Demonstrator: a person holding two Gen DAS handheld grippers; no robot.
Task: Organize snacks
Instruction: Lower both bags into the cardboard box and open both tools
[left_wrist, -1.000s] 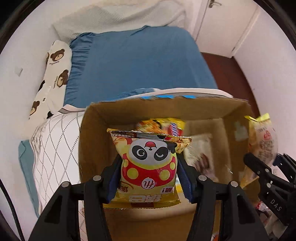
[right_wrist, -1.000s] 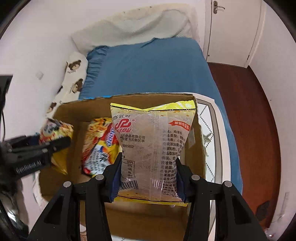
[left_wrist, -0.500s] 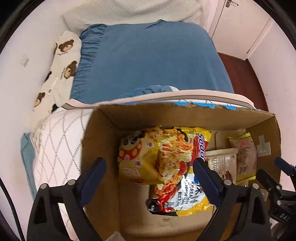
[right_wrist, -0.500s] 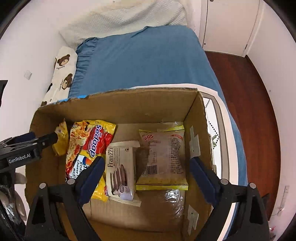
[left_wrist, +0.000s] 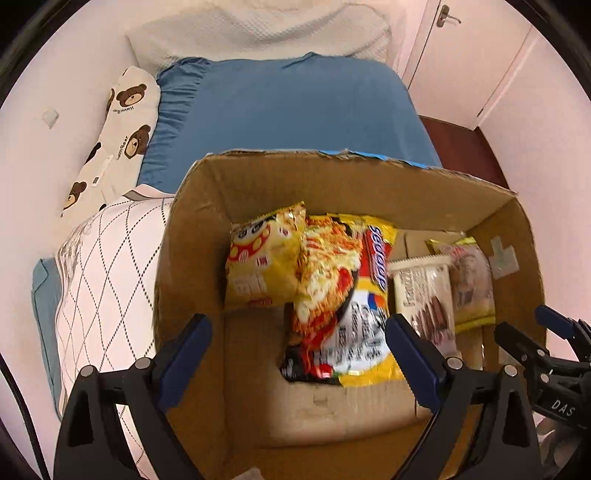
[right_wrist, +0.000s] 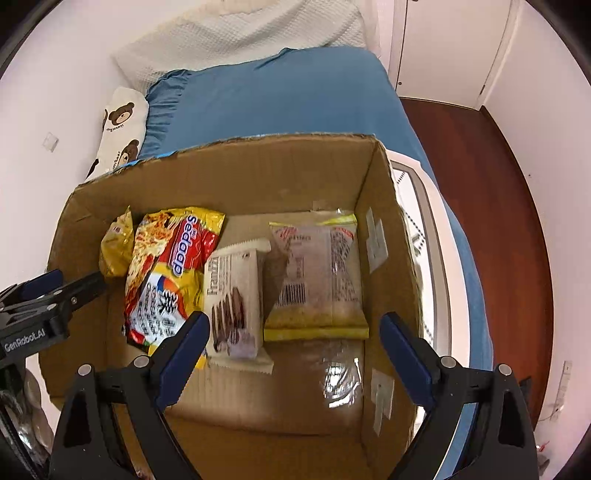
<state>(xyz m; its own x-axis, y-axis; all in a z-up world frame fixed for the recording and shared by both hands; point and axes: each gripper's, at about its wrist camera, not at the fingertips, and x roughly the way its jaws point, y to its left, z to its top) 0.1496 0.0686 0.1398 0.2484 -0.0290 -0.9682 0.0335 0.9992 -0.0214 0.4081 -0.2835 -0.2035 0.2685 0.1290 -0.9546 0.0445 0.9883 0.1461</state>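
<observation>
a: what carries everything?

b: a bed (right_wrist: 295, 96) with a blue sheet. the cardboard box (right_wrist: 258, 173) sits directly on it, on a white diamond-patterned quilt (left_wrist: 107, 266) spread over the bed's near end.

a: what else lies on the bed, relative to the box?

b: beyond the box, at the far end, a cream textured blanket (right_wrist: 240, 37). to the box's far left, along the wall, a bear-print pillow (left_wrist: 122, 122).

a: and right of the box?

b: only the bed's blue edge, then dark wood floor (right_wrist: 491, 177).
</observation>
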